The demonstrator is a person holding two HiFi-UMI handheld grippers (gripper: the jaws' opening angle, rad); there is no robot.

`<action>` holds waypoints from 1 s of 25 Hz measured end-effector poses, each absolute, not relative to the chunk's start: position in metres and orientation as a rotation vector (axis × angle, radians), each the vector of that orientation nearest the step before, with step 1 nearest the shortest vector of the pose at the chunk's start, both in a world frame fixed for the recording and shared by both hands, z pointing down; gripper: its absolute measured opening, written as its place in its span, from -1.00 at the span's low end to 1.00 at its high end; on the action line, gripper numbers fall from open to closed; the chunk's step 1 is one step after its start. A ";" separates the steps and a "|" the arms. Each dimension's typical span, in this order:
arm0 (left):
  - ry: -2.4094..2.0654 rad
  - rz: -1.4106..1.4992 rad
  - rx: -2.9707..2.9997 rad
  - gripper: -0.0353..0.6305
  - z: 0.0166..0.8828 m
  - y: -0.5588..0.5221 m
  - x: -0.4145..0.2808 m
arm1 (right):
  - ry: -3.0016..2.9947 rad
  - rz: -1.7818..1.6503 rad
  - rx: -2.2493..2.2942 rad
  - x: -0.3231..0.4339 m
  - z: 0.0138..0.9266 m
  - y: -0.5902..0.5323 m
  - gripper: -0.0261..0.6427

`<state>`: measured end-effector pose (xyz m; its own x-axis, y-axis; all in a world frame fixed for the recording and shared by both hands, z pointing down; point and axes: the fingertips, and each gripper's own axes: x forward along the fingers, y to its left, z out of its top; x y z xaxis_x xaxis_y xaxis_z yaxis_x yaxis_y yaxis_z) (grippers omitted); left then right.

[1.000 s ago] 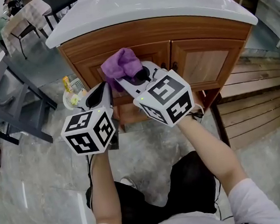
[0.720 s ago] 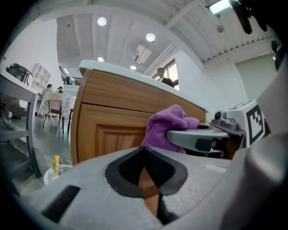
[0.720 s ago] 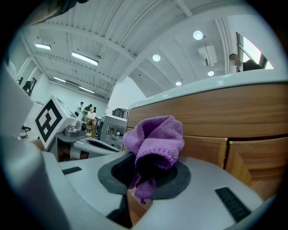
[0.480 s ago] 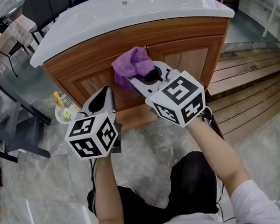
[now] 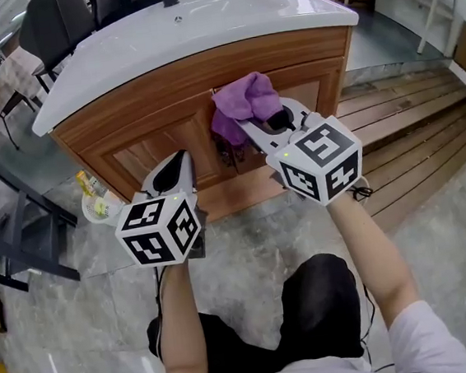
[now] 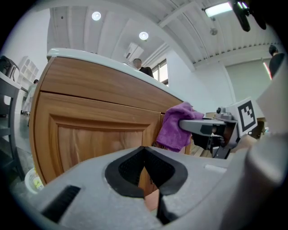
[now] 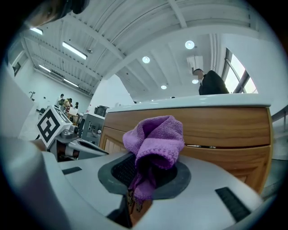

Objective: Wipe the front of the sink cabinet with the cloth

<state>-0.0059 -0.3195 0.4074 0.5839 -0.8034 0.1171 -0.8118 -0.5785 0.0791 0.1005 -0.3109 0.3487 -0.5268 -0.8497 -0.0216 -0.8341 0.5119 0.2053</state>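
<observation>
A wooden sink cabinet (image 5: pixel 170 138) with two panelled doors stands under a white basin top (image 5: pixel 184 33). My right gripper (image 5: pixel 251 122) is shut on a bunched purple cloth (image 5: pixel 245 102), held up against the cabinet front near the seam between the doors. The same cloth (image 7: pixel 155 143) bulges from between the jaws in the right gripper view, and the cloth (image 6: pixel 177 126) also shows in the left gripper view. My left gripper (image 5: pixel 173 167) hangs lower left, just short of the left door (image 6: pixel 94 134), shut with nothing in it.
A small white basket (image 5: pixel 98 205) with bottles sits on the floor by the cabinet's left corner. A dark table frame (image 5: pixel 6 230) stands at the left. Wooden decking (image 5: pixel 414 133) lies to the right. The floor is grey marble (image 5: pixel 248 246).
The right gripper and the cloth have slid rightward along the cabinet front, from over the left door to the door seam. The left gripper followed a little to the right.
</observation>
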 end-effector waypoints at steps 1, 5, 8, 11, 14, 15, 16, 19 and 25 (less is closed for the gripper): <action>-1.365 0.103 2.689 -0.88 0.408 -0.319 -0.002 | -2.645 -0.293 1.502 0.108 0.349 -0.310 -0.71; -1.334 0.094 2.696 -0.88 0.409 -0.318 0.009 | -2.579 -0.291 1.576 0.139 0.352 -0.311 -0.71; -1.308 0.085 2.710 -0.88 0.409 -0.317 0.019 | -2.521 -0.275 1.654 0.169 0.354 -0.312 -0.71; -1.281 0.082 2.720 -0.88 0.410 -0.315 0.027 | -2.458 -0.253 1.731 0.200 0.356 -0.314 -0.71; -1.256 0.079 2.730 -0.88 0.410 -0.315 0.035 | -2.387 -0.240 1.799 0.229 0.358 -0.314 -0.71; -1.249 0.078 2.733 -0.88 0.411 -0.315 0.037 | -2.367 -0.237 1.819 0.238 0.358 -0.314 -0.71; -1.244 0.077 2.734 -0.88 0.412 -0.315 0.038 | -2.352 -0.232 1.837 0.247 0.358 -0.314 -0.71; -1.236 0.077 2.732 -0.88 0.414 -0.315 0.040 | -2.309 -0.216 1.882 0.267 0.360 -0.314 -0.71; -1.239 0.071 2.726 -0.88 0.414 -0.317 0.037 | -2.217 -0.185 1.971 0.301 0.363 -0.314 -0.71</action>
